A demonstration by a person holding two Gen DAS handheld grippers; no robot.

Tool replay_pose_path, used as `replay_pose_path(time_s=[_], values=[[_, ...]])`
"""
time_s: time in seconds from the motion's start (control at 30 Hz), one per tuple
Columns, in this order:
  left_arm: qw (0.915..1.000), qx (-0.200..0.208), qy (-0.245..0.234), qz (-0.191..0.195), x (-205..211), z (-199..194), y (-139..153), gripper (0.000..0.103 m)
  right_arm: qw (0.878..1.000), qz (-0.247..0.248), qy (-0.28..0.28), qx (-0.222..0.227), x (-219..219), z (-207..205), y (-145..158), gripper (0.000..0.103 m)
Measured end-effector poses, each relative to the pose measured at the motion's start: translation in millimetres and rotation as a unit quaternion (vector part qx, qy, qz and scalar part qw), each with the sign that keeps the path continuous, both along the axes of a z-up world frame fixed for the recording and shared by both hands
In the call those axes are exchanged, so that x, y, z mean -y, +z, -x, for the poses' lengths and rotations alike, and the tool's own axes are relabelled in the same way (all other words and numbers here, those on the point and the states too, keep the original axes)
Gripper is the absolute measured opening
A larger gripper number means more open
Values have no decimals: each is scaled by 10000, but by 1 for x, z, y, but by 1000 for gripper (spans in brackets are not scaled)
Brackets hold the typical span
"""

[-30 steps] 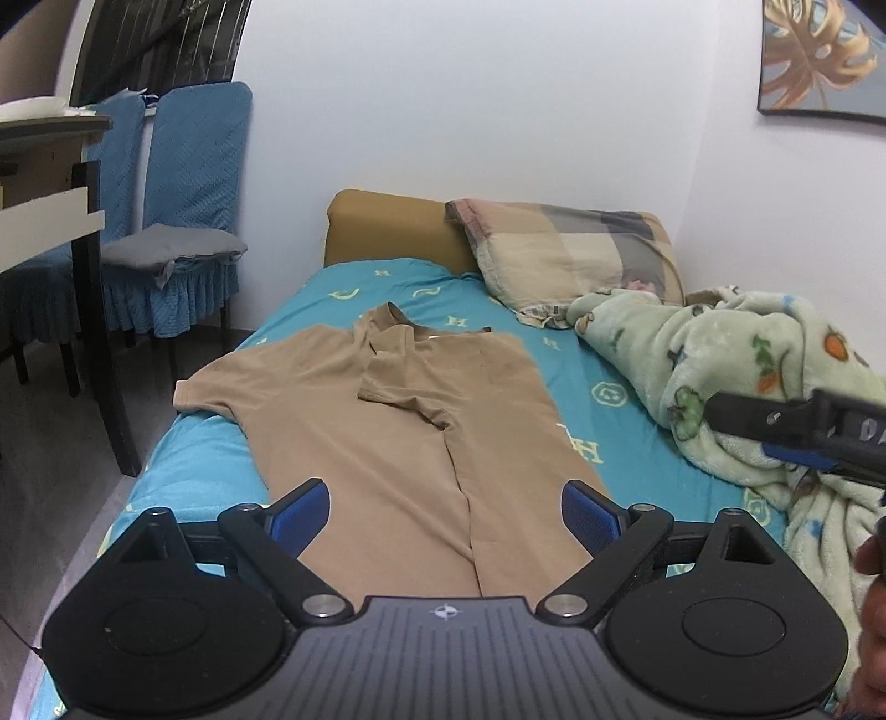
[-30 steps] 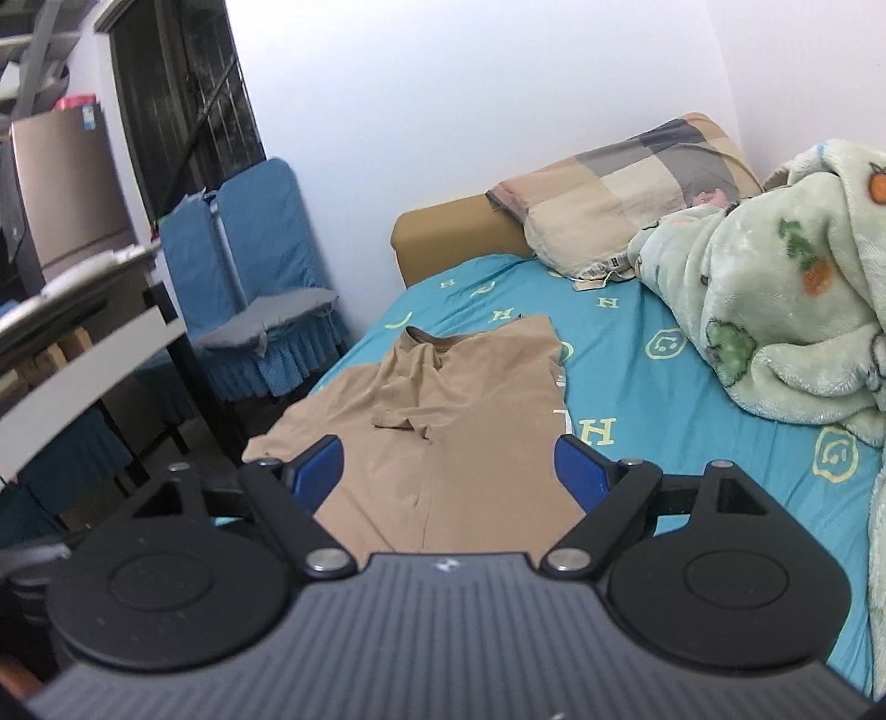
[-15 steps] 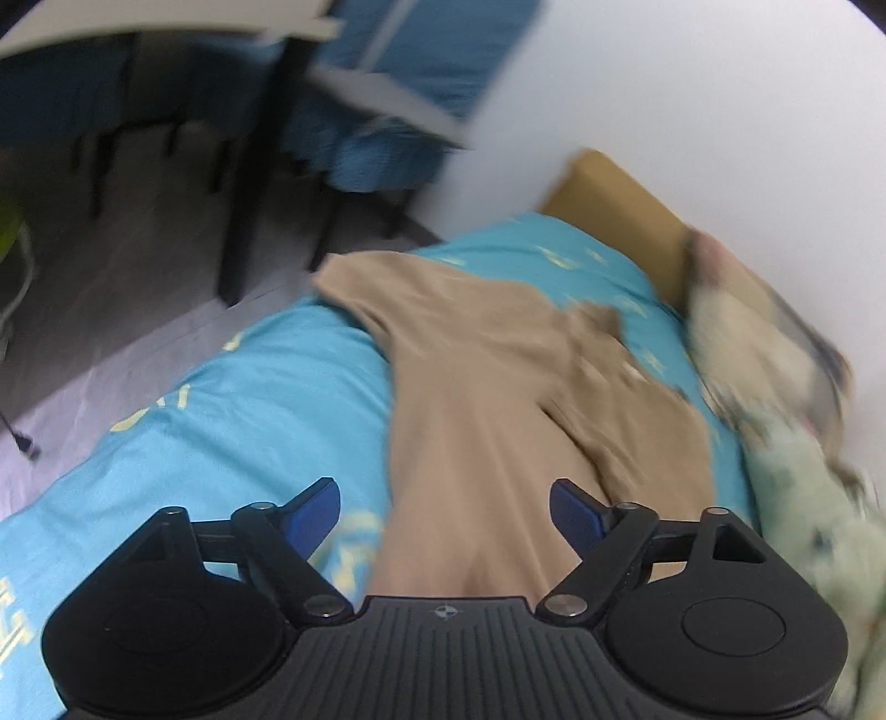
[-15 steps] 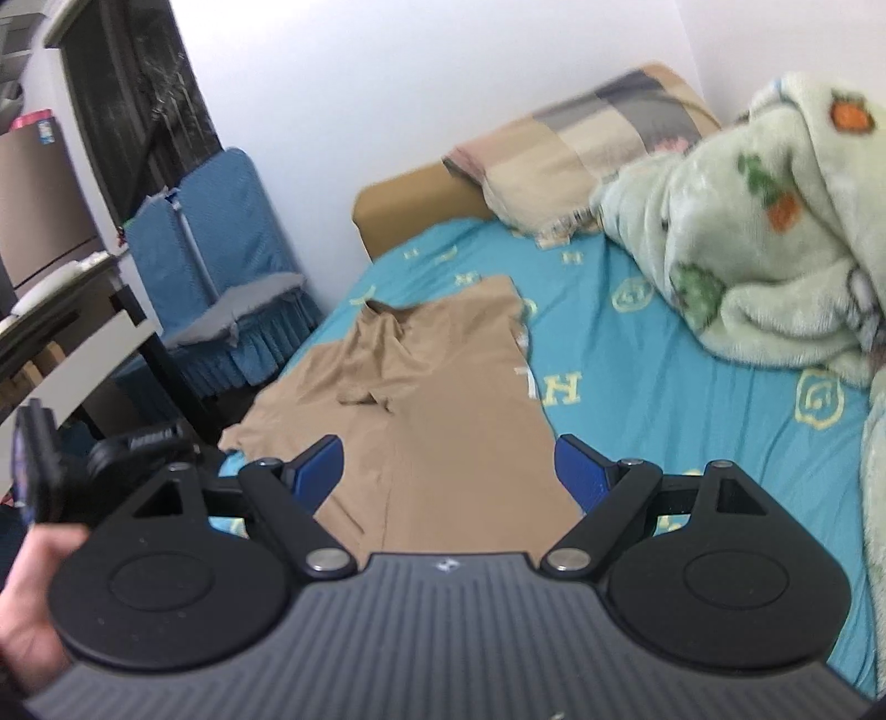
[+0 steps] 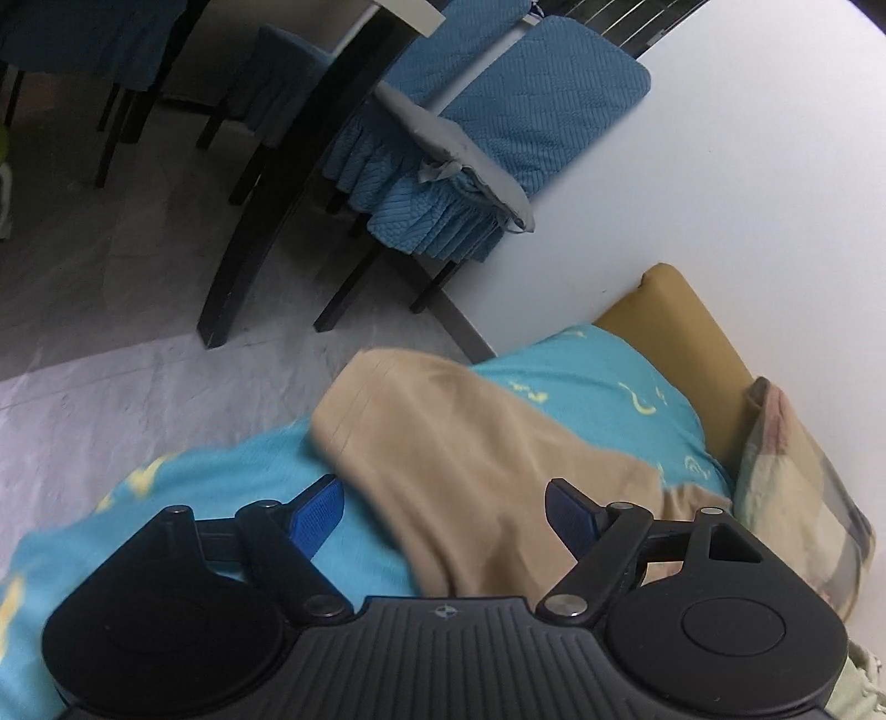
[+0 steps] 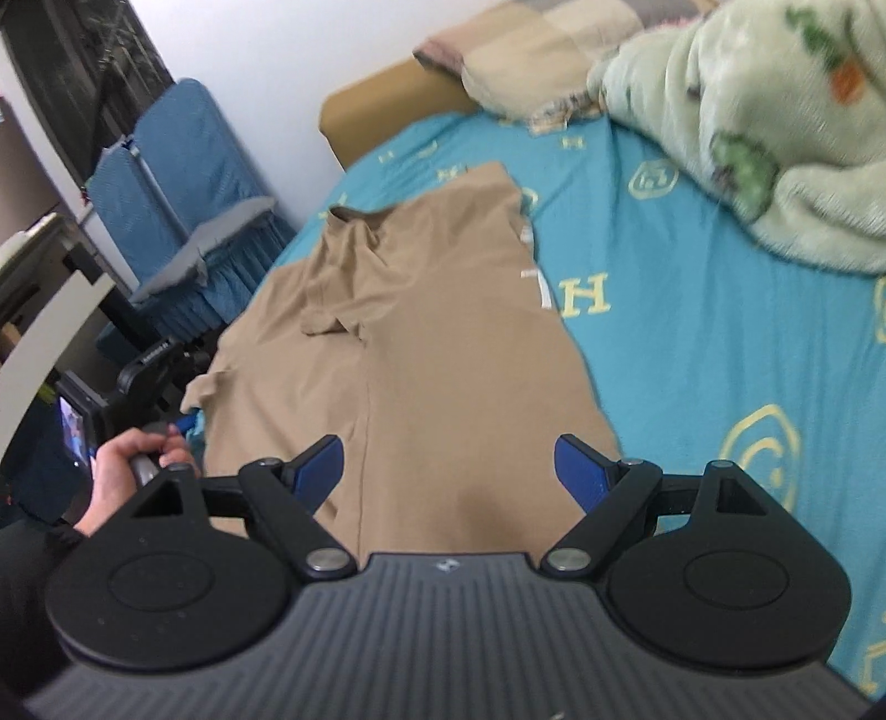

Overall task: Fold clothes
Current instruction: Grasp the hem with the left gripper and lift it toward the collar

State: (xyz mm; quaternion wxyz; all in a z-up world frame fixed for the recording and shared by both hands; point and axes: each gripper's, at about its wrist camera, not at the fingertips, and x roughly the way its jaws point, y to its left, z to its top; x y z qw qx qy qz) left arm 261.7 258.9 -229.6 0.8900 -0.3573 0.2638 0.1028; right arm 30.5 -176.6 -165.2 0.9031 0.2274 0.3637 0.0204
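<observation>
A tan shirt point(image 6: 437, 343) lies spread on the turquoise bed sheet point(image 6: 692, 332), one side folded over its middle. My right gripper point(image 6: 449, 471) is open and empty, just above the shirt's near hem. My left gripper point(image 5: 446, 512) is open and empty, hovering over the shirt's left sleeve point(image 5: 443, 437) at the bed's left edge. The left gripper also shows in the right wrist view point(image 6: 185, 423), held by a hand beside the sleeve.
A green fleece blanket point(image 6: 764, 122) is piled at the bed's right. A checked pillow point(image 6: 531, 50) leans on the tan headboard point(image 6: 387, 105). Blue-covered chairs point(image 5: 498, 144) and a dark table leg point(image 5: 260, 205) stand on the grey floor left of the bed.
My left gripper swung left and down from the shirt's hem to the left sleeve at the bed edge. My right gripper moved lower toward the shirt's hem.
</observation>
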Motion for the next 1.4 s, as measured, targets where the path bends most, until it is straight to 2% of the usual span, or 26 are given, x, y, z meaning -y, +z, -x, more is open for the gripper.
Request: replay_pose_path(time_s=[0.03, 0.1, 0.17, 0.23, 0.3, 0.43, 0.5, 0.57, 0.63, 0.7, 0.8, 0.87, 0.97, 1.03, 1.1, 1.17, 1.23, 1.3, 1.4], values=[[10000, -13, 48, -26, -1, -7, -2, 65, 9999, -74, 1, -80, 1, -6, -4, 85], [9999, -35, 108, 8, -4, -23, -7, 63, 9994, -256, 6, -220, 2, -15, -13, 85], [9999, -87, 57, -49, -4, -39, -7, 46, 9988, -382, 14, -316, 3, -22, -18, 85], [9991, -247, -139, -306, 0, -56, -3, 7, 9986, -389, 14, -349, 4, -26, -21, 85], [9934, -430, -419, -975, 15, -65, 11, 6, 9985, -406, -52, -364, 8, -28, -22, 85], [9799, -265, -504, -1912, 49, -63, 54, 6, 9979, -573, -221, -214, 21, -25, -15, 85], [9651, -81, -618, -2544, 78, -56, 84, 6, 9974, -649, -311, -100, 27, -22, -10, 85], [9448, 154, -871, -3154, 115, -49, 110, 6, 9967, -712, -390, 8, 33, -15, -3, 85], [9225, 369, -1217, -3643, 157, -43, 130, 6, 9956, -814, -446, 92, 38, -7, 3, 85], [8961, 582, -1558, -4116, 199, -36, 150, 6, 9943, -926, -509, 129, 44, 2, 7, 85], [8684, 701, -2063, -4454, 265, -27, 161, 6, 9929, -993, -639, 115, 52, 10, 9, 85], [8535, 677, -2336, -4608, 308, -24, 158, 6, 9922, -1014, -718, 81, 58, 12, 9, 85], [8414, 525, -2728, -4636, 362, -31, 141, 6, 9889, -1164, -927, 19, 72, 13, 7, 85], [8440, 396, -2886, -4503, 386, -38, 126, 6, 9853, -1247, -1167, 29, 84, 13, 4, 85], [8533, 238, -2897, -4328, 396, -47, 110, 10, 9825, -1214, -1416, -9, 95, 12, -1, 85], [8634, 120, -2902, -4126, 398, -54, 97, 21, 9795, -1219, -1600, -72, 103, 9, -7, 85], [8738, 67, -2921, -3888, 389, -58, 89, 55, 9774, -1232, -1716, -129, 109, 4, -12, 85], [8836, 13, -2938, -3647, 380, -61, 81, 68, 9775, -1249, -1694, -173, 111, -1, -16, 85], [8873, -26, -3048, -3460, 359, -39, 88, 75, 9809, -1154, -1554, -182, 105, -8, -18, 85]])
